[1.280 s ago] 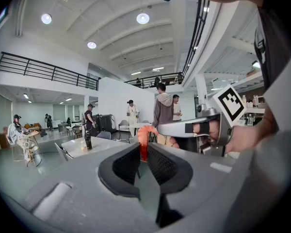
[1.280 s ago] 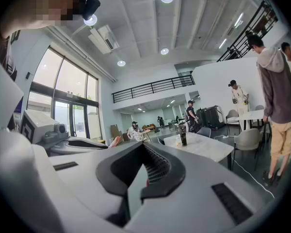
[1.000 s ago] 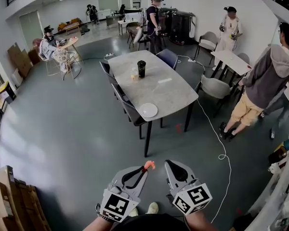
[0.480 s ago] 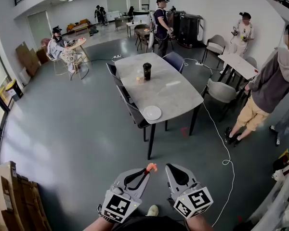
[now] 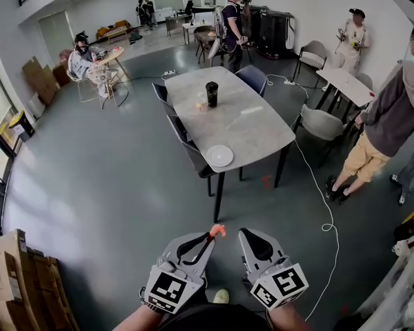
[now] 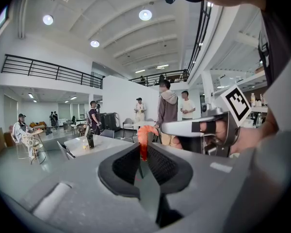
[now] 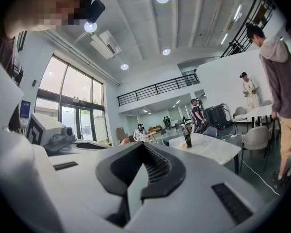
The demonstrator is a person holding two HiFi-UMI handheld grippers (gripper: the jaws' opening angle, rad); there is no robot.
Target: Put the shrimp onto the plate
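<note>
The shrimp is pinched at the very tips of the left gripper, whose jaws are closed on its lower end, so that the curled orange body stands up clear above them; the left gripper view shows it upright between the ribbed pads. It looks like a small, light piece, probably a smooth model or a soft real one. Either way it is likely to be slippery and easy to squeeze out sideways, so a hold across the thicker middle of the body would be safer than this narrow grip near one end. The right gripper is held just beside the left one with its jaws together and nothing between them. Both grippers hang low over the grey floor, well apart from the goal. The white plate lies bare near the close edge of the long grey worktop ahead, with a black cup and a small yellowish item farther along it. Dark chairs stand along the worktop's left side, a white cable trails over the floor on its right, and a person in a grey hoodie stands beyond that. Judging by this, the shrimp is in hand and the carry to the plate is not yet finished.
</note>
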